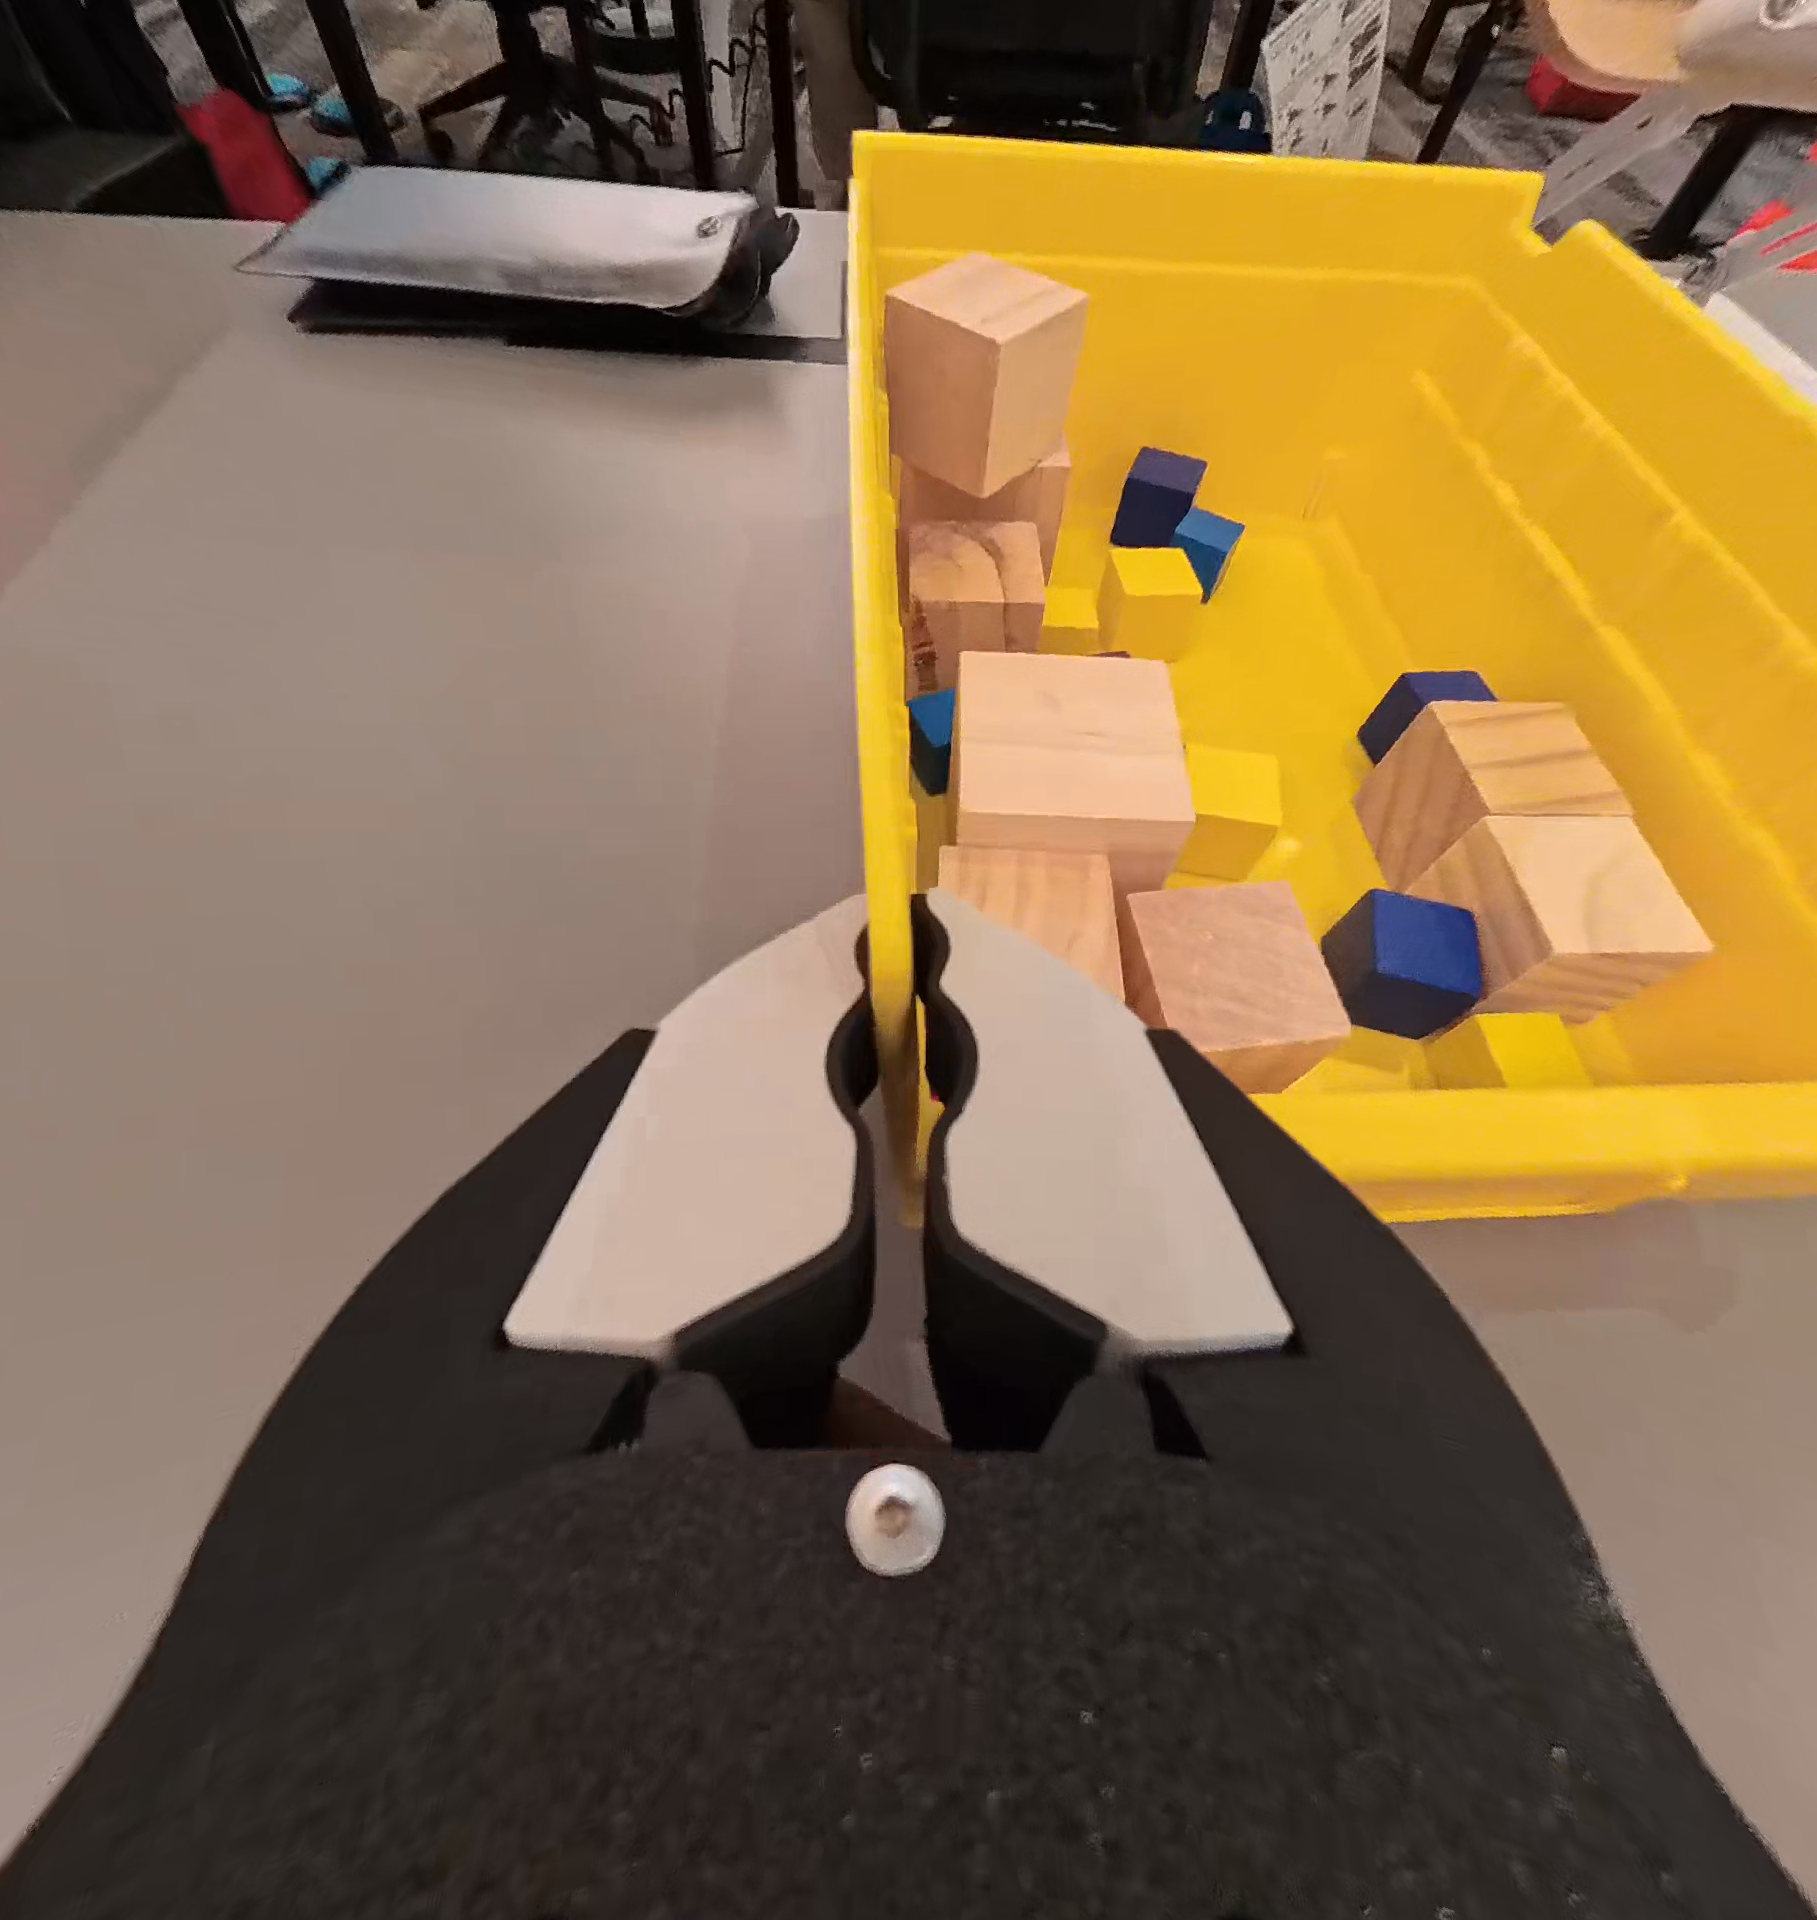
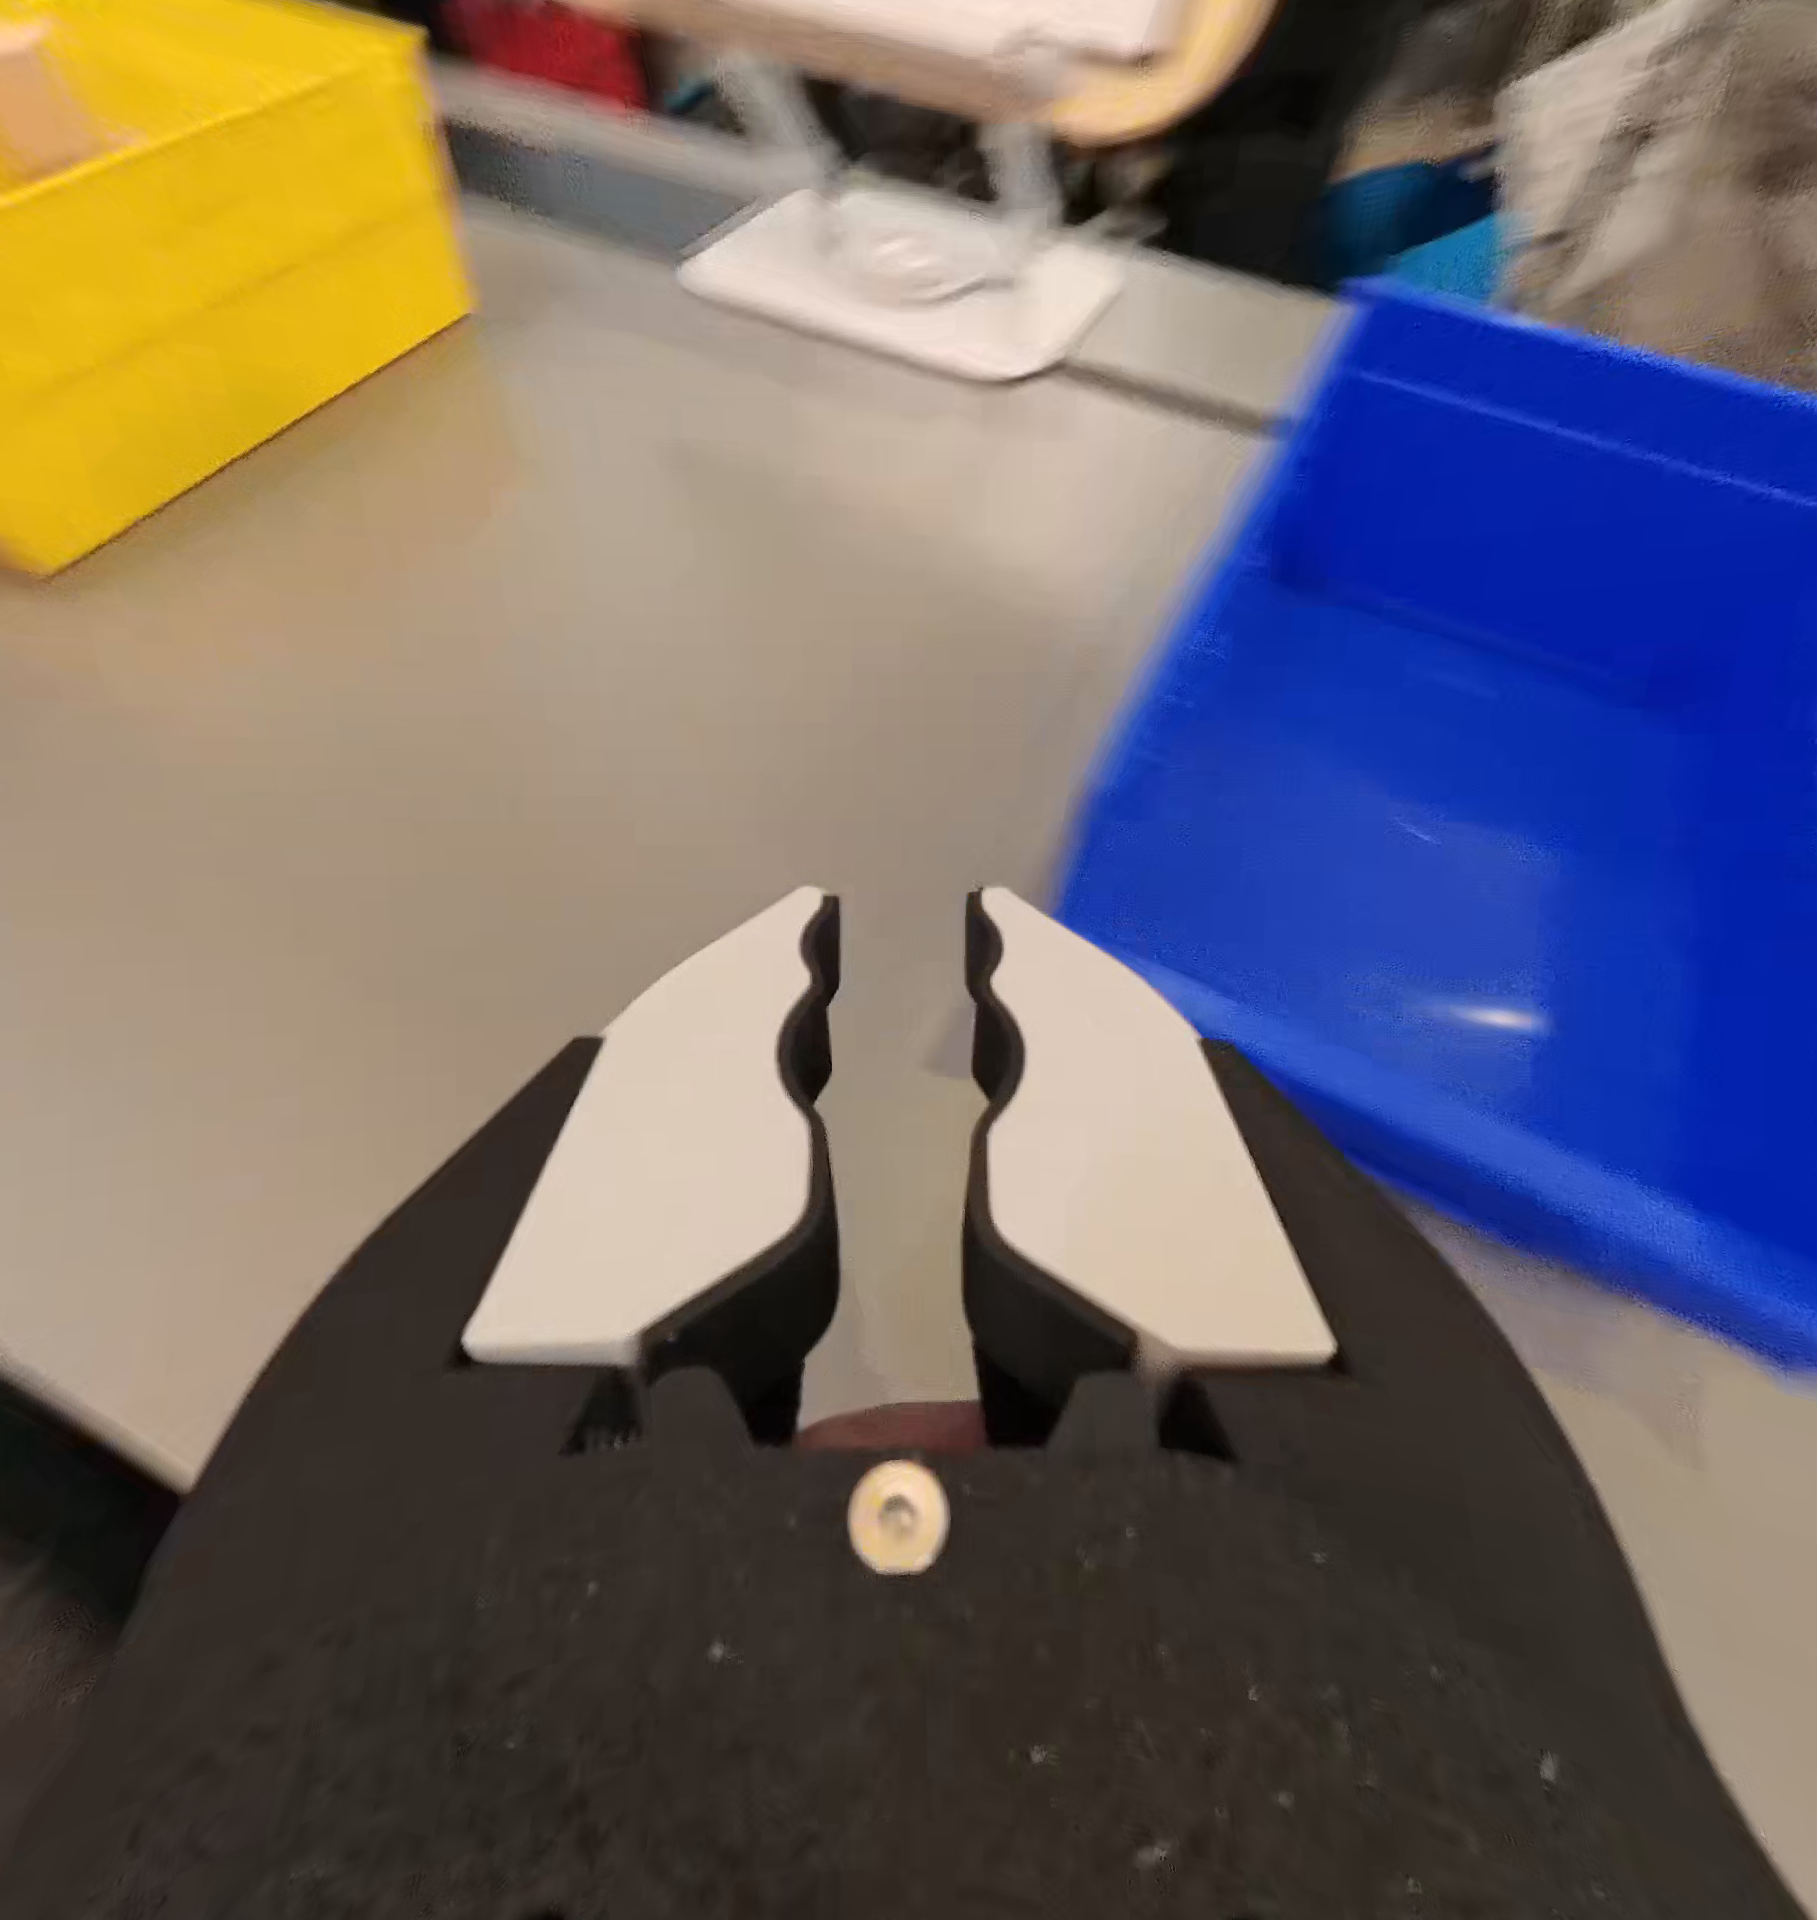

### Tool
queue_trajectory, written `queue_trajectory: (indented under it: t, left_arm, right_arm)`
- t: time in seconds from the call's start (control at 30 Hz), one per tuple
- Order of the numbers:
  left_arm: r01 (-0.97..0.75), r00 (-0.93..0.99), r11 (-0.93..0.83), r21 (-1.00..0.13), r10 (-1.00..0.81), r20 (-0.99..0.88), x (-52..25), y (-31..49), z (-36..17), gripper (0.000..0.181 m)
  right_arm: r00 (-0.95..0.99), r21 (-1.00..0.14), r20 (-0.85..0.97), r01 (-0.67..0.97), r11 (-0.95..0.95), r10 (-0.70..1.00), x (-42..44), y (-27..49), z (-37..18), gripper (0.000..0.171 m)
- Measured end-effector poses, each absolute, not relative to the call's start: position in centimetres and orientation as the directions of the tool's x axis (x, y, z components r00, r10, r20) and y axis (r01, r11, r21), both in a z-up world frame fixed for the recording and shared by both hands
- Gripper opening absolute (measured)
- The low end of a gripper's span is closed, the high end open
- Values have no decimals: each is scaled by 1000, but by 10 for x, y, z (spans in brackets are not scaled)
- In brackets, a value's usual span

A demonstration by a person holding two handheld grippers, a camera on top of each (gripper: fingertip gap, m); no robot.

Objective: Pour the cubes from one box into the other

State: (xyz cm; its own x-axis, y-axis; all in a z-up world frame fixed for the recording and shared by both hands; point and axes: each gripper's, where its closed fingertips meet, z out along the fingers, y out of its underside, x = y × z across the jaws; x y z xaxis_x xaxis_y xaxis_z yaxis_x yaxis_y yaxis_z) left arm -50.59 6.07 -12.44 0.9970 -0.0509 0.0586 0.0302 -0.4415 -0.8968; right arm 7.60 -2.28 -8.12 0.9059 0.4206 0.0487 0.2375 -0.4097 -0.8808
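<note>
A yellow box stands on the grey table and holds several wooden cubes and small blue and yellow cubes. My left gripper is shut on the box's left wall near its front corner, one finger outside and one inside. In the right wrist view, which is blurred, the yellow box sits at the upper left and a blue box with nothing visible inside sits on the right. My right gripper is open and empty, above the table just left of the blue box.
A grey pouch on a dark tray lies at the table's far side, left of the yellow box. A white stand base sits at the back between the two boxes. Chairs and clutter lie beyond the table. The table edge is near at the lower left.
</note>
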Motion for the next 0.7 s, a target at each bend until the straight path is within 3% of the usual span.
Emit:
queue_trajectory:
  t: [0.1,0.23,0.33,0.53,0.7]
  left_arm:
    - [36,995,-439,-898,-64,71,-508,60,-124,3]
    - [24,995,-425,-905,-80,63,-508,60,-124,3]
    - [15,994,-424,-906,-91,59,-508,60,-124,3]
    - [62,994,-418,-906,-60,96,-508,60,-124,3]
    - [100,989,-417,-903,-61,138,-508,60,-124,4]
  right_arm:
    - [790,-783,65,419,-460,610,10,0,-68,25]
    - [693,-820,112,470,-327,712,-90,82,-2,25]
    - [505,-765,128,598,-239,854,-184,136,14,31]
    - [195,-383,202,917,-106,960,-293,254,-48,32]
    - [95,-145,85,986,-82,992,-335,296,-102,34]
